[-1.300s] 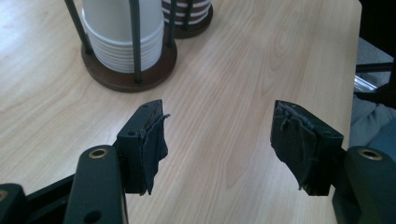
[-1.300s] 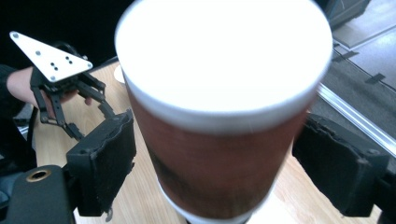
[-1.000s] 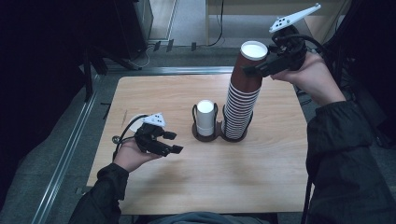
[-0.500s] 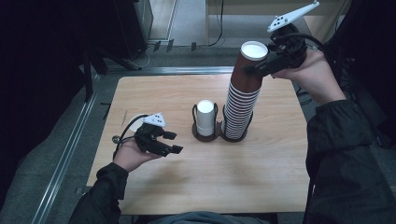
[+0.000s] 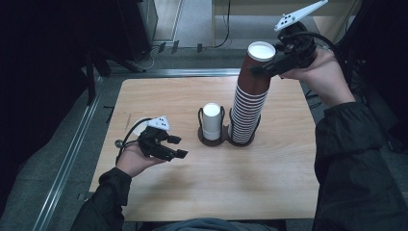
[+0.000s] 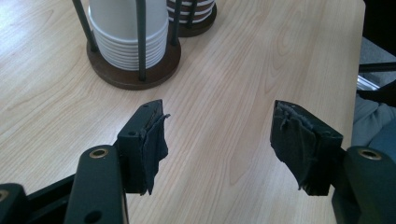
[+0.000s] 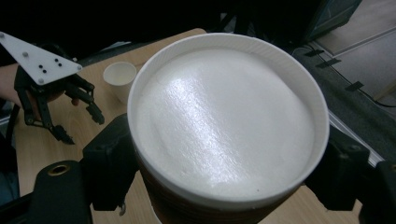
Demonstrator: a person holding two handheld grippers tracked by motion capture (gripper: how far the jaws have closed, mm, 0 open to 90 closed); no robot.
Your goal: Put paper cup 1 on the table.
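Two tongs differ: right tongs [image 5: 263, 69] clamp the brown, white-bottomed top cup [image 5: 257, 67]; left tongs [image 5: 179, 147] gape apart.

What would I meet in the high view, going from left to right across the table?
Left gripper, open above the table → short white cup stack in its holder → tall brown cup stack → right gripper, closed on the top brown cup.

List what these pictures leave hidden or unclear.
- Tall stack of brown paper cups: in the right gripper view, the top cup's white base hides the cups beneath.
- Short stack of white paper cups: the left gripper view's top edge cuts it off.
- Black wire cup holder: its far side is hidden behind both stacks in the high view.
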